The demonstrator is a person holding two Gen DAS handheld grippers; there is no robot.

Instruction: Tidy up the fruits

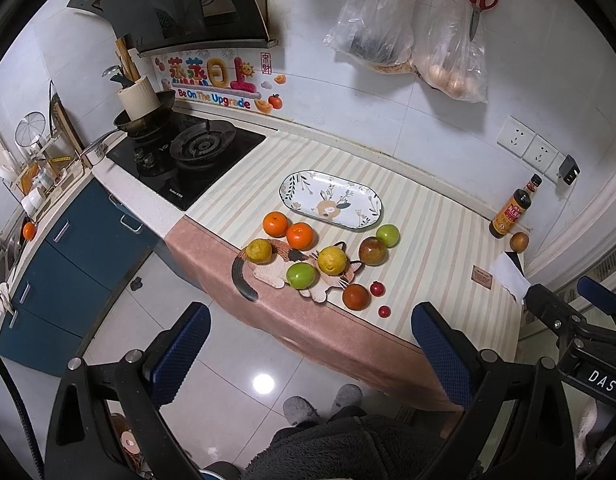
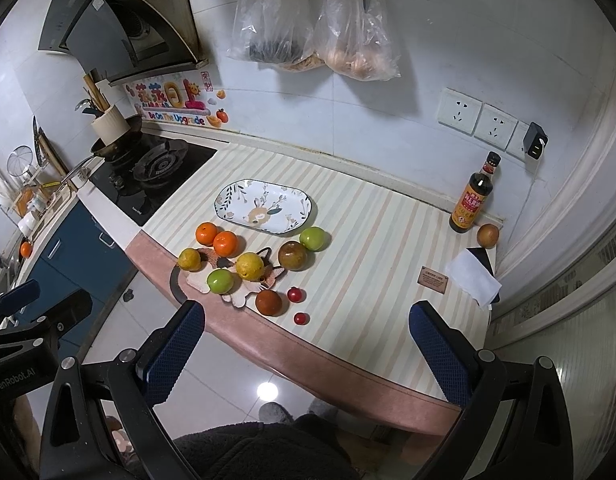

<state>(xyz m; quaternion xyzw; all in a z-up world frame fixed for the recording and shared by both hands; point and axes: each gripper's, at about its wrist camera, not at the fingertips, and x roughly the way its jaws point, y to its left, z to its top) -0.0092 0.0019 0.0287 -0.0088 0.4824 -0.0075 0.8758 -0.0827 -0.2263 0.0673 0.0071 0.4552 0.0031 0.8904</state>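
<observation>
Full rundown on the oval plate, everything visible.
The oval plate is a shallow, glossy dish that looks ceramic: white, with a dark thin rim, leaf sprigs around the border and a tan deer-like motif near the middle. It lies flat on the striped cloth, behind the fruit cluster and right of the gas stove. Nothing is on it. The nearest green fruit sits just off its near rim; contact is unclear. Both grippers hang well short of it.

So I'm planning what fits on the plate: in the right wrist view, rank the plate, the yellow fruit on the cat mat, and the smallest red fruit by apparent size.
1. Plate, clearly largest.
2. Yellow fruit.
3. Smallest red fruit, though nearest the camera.
</observation>
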